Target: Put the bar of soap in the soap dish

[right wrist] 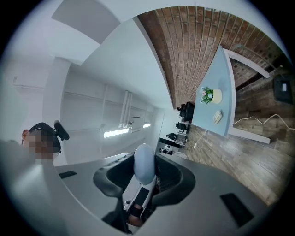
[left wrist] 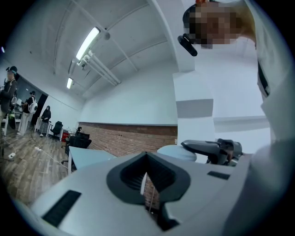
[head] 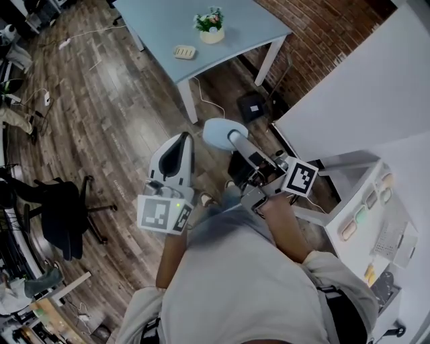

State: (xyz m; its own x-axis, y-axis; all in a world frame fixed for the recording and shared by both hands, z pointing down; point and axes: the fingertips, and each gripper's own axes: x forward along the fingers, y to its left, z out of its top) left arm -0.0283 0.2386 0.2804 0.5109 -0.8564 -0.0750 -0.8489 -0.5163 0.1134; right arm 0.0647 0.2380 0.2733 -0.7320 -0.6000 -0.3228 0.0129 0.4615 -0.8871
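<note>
A pale blue oval bar of soap (head: 220, 130) is clamped in my right gripper (head: 230, 139), whose jaws are shut on it; in the right gripper view the soap (right wrist: 144, 165) stands on end between the pads. A cream slatted soap dish (head: 185, 51) lies on a light blue table (head: 168, 20) far ahead, beside a potted plant (head: 211, 27). The dish (right wrist: 217, 116) also shows small in the right gripper view. My left gripper (head: 179, 149) is held beside the right one, shut and empty, its pads (left wrist: 138, 177) together.
A white counter (head: 363, 101) with a panel of coloured buttons stands at the right. A brick wall (head: 322, 33) runs behind the table. A black box (head: 252, 106) and cables lie on the wood floor near the table leg. A black office chair (head: 64, 215) is at the left.
</note>
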